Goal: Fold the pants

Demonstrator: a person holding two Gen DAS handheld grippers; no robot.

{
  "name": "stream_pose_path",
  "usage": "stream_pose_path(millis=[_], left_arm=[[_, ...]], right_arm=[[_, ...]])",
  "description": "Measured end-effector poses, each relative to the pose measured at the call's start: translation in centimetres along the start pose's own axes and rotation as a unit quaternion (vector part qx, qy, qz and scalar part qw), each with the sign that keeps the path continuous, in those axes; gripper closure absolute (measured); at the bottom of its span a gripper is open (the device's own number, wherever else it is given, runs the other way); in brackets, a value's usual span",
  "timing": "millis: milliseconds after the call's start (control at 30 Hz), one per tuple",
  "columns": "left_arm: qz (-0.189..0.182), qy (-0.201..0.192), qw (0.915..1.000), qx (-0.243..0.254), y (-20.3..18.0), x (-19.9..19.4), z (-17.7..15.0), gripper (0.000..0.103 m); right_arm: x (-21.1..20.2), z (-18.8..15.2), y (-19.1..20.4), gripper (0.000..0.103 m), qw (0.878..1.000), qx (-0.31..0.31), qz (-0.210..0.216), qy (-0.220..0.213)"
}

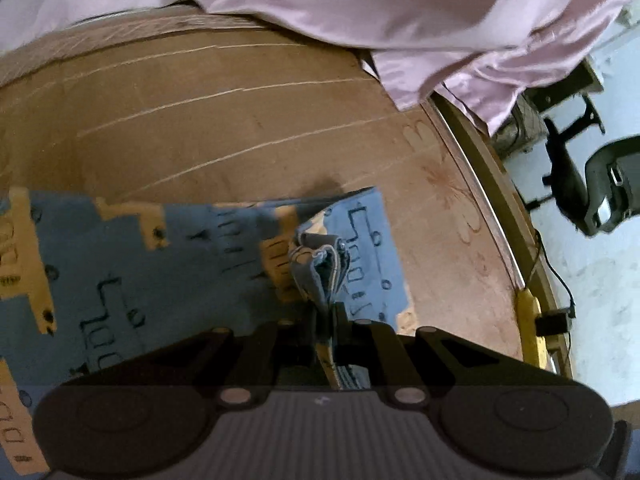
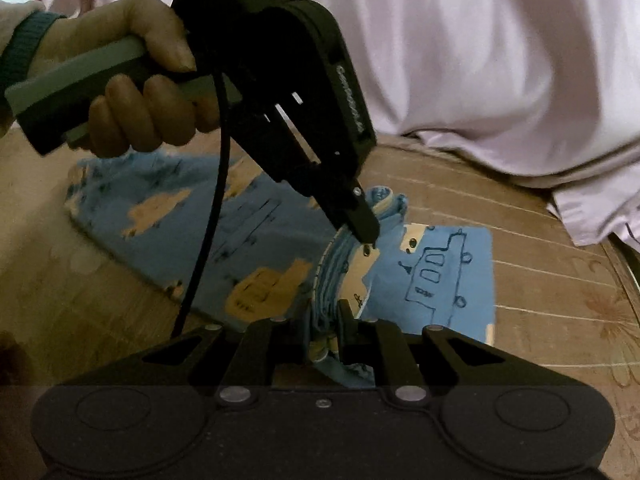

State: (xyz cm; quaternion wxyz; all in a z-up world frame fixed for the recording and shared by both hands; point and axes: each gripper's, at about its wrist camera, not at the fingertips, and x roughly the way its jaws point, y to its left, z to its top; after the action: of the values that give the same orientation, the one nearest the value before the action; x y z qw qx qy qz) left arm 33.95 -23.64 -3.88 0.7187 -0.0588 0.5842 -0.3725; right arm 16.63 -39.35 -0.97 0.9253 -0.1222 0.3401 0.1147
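Blue pants (image 1: 168, 256) with tan vehicle prints lie on a brown mat. My left gripper (image 1: 326, 314) is shut on a bunched edge of the pants (image 1: 320, 264), lifted off the flat layer. In the right wrist view the same pants (image 2: 224, 240) spread left and right, and my right gripper (image 2: 334, 320) is shut on a gathered fold of them. The left gripper (image 2: 366, 232) comes down from the upper left, held by a hand (image 2: 132, 80), pinching the fabric a little farther along the same raised ridge.
A brown mat with stitched lines (image 1: 224, 128) covers the surface. Pale pink cloth (image 1: 360, 0) is heaped along the far side. The surface's wooden edge (image 1: 496, 184) runs at the right, with a dark chair (image 1: 600, 184) on the floor beyond.
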Motion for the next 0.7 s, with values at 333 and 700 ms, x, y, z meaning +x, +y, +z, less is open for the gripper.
stream_pose_path(millis=[333, 700], left_arm=[[-0.011, -0.051, 0.9986, 0.009, 1.9, 0.2, -2.1, 0.095], [-0.026, -0.069, 0.9972, -0.017, 3.4, -2.6, -2.7, 0.095]], right_arm=[[0.5, -0.9, 1.5, 0.09, 1.0, -0.001, -0.014, -0.012], [-0.5, 1.3, 3.5, 0.09, 0.999, -0.006, -0.032, -0.016]])
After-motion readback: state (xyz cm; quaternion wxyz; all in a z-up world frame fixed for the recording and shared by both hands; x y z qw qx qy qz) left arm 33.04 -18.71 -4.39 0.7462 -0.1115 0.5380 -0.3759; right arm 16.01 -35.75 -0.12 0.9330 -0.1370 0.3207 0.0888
